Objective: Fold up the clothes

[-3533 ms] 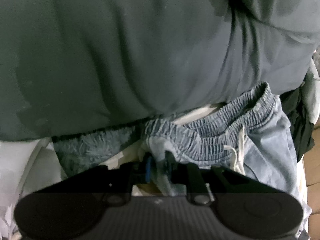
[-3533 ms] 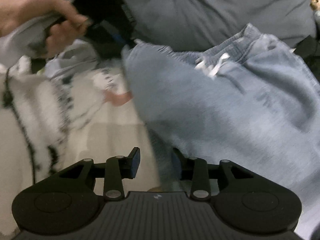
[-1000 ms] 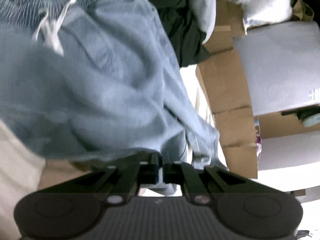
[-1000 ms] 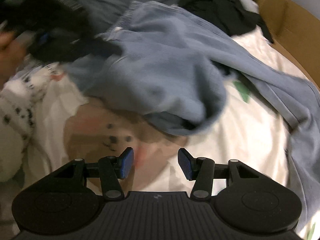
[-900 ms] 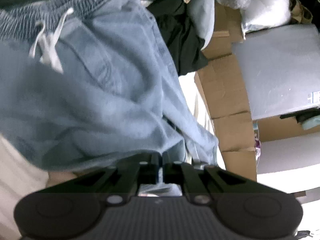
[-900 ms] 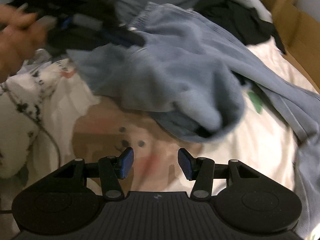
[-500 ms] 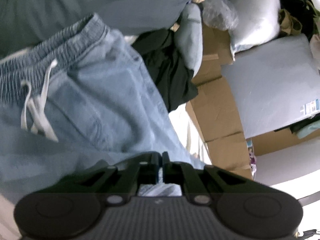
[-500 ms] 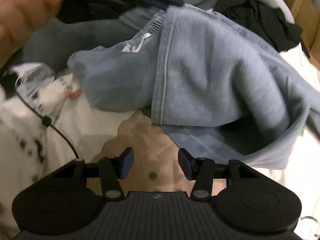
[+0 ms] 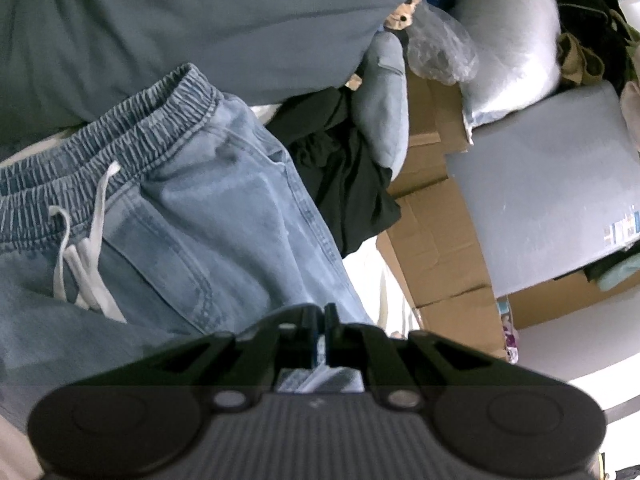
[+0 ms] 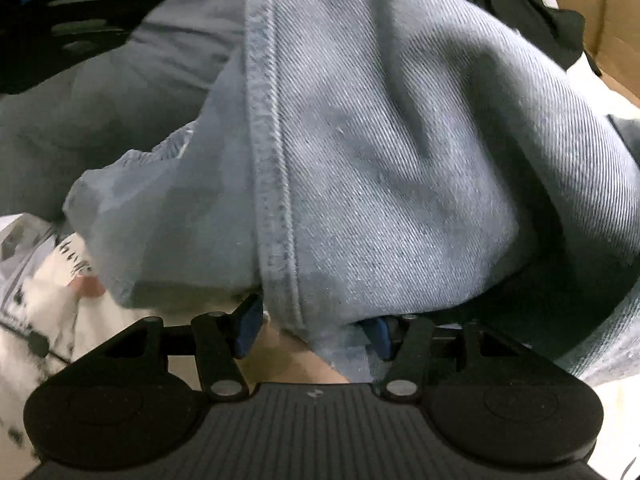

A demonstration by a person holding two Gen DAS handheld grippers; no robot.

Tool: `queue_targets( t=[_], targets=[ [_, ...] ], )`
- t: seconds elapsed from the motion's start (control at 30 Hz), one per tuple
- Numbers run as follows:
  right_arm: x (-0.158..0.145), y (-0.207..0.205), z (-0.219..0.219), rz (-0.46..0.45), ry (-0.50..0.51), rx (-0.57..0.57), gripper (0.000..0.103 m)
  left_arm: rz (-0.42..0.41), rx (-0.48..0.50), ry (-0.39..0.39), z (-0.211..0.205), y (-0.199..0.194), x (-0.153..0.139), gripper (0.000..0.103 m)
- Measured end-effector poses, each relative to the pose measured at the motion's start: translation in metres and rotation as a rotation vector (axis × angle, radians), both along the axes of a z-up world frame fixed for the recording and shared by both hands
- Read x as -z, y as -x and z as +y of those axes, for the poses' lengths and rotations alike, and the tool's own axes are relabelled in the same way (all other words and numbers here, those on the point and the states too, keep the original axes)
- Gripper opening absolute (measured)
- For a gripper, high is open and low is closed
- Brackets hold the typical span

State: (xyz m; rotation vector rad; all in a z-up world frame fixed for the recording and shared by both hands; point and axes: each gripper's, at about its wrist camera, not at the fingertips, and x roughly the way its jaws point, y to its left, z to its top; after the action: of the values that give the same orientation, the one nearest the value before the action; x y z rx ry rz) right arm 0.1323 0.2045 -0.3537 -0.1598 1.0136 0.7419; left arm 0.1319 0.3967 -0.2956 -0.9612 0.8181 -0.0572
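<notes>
Light blue jeans (image 9: 208,216) with an elastic waistband and a white drawstring (image 9: 86,256) hang in front of the left wrist camera. My left gripper (image 9: 320,320) is shut on a thin fold of the denim. In the right wrist view a stitched hem of the jeans (image 10: 276,184) hangs very close and fills most of the frame. My right gripper (image 10: 314,332) is open, and the lower end of that hem dips between its blue pads (image 10: 246,330). The left gripper shows as a dark blur at the top left of the right view.
A person's grey top (image 9: 200,20) fills the upper left view. A black garment (image 9: 344,184), cardboard boxes (image 9: 436,240), a grey cushion (image 9: 548,184) and a plastic bag (image 9: 440,52) lie to the right. Below the jeans is a white spotted cloth (image 10: 52,312) with a thin black cable.
My right gripper has closed in on the jeans, so the hem that was ahead now hangs between its open fingers. The left gripper has kept its hold and lifted the denim.
</notes>
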Motion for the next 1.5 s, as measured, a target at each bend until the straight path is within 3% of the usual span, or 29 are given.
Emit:
queue_targets(
  t=[0.5,0.53,0.7,0.8,1.03,1.1,1.23,1.3,1.37,1.5],
  targets=[
    [0.013,0.041,0.037,-0.311,0.278,-0.297,0.063,-0.006,-0.031,-0.012,0.008,-0.006,0.006,0.003],
    [0.012,0.042,0.036,-0.32,0.283,-0.301,0.062,-0.006,-0.032,-0.013,0.009,-0.006,0.006,0.003],
    [0.007,0.048,0.033,-0.363,0.306,-0.32,0.034,-0.005,-0.036,-0.013,0.012,-0.007,0.009,0.003],
    [0.006,0.052,0.03,-0.401,0.328,-0.343,0.031,-0.001,-0.039,-0.009,0.014,-0.008,0.012,0.003],
    [0.016,0.042,0.039,-0.444,0.351,-0.393,0.032,0.006,-0.04,-0.009,0.02,-0.01,0.018,0.003],
    [0.014,0.043,0.036,-0.431,0.337,-0.413,0.009,0.01,-0.037,-0.009,0.021,-0.011,0.019,0.003],
    [0.0,0.043,0.027,-0.41,0.304,-0.434,0.001,0.038,-0.022,0.005,0.023,-0.013,0.024,0.004],
    [-0.011,0.042,0.022,-0.402,0.279,-0.445,0.001,0.056,-0.014,0.019,0.025,-0.012,0.026,0.009],
    [-0.02,0.039,0.021,-0.396,0.258,-0.453,0.001,0.075,-0.022,0.019,0.029,-0.005,0.025,0.028],
    [-0.029,0.032,0.021,-0.377,0.242,-0.466,0.001,0.11,-0.084,-0.051,0.052,0.022,0.014,0.029]
  ],
)
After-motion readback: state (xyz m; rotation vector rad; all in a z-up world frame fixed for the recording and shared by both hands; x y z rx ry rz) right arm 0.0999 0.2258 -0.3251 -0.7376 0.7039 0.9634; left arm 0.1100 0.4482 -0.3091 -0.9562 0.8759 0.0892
